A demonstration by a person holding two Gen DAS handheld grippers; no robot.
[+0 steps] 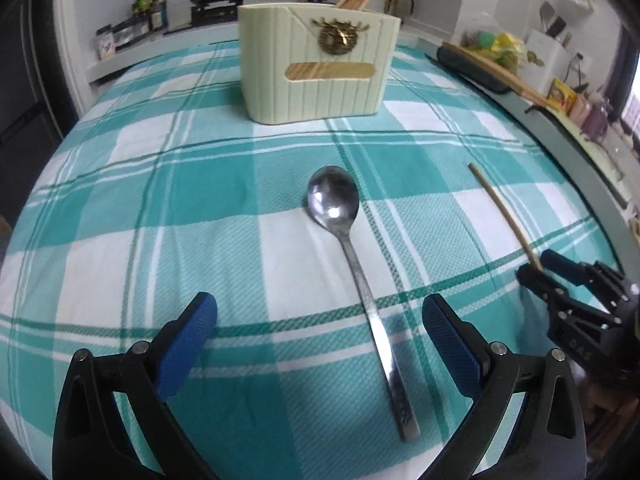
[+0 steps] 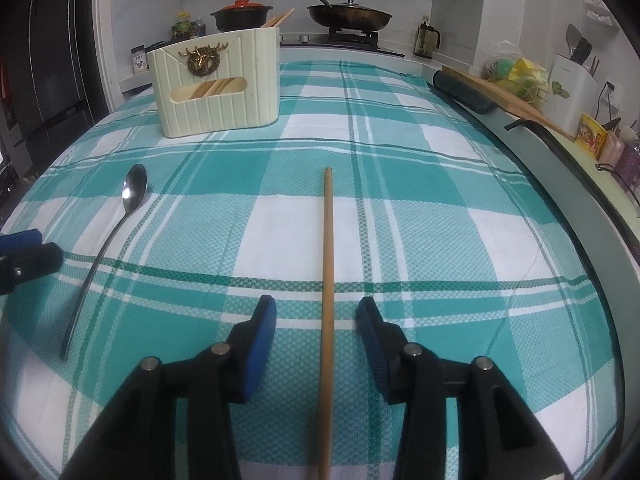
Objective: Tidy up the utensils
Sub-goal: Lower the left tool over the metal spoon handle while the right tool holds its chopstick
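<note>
A steel spoon [image 1: 352, 264] lies on the teal checked cloth, bowl away from me. My left gripper [image 1: 320, 312] is open and the spoon's handle runs between its blue fingers. A wooden chopstick [image 2: 328, 280] lies on the cloth between the open blue fingers of my right gripper [image 2: 316, 312], apart from both pads. The chopstick also shows in the left wrist view [image 1: 504, 212], with the right gripper [image 1: 536, 266] at its near end. A cream utensil holder [image 1: 316, 64] with several chopsticks in it stands at the far side; it also shows in the right wrist view [image 2: 218, 84]. The spoon lies at the left in the right wrist view [image 2: 108, 240].
A stove with a black pot [image 2: 242, 16] and a lidded pan [image 2: 348, 14] stands behind the table. A counter on the right holds a cutting board [image 2: 504, 92], a white box [image 2: 568, 88] and small items. The table's grey edge [image 2: 600, 224] curves along the right.
</note>
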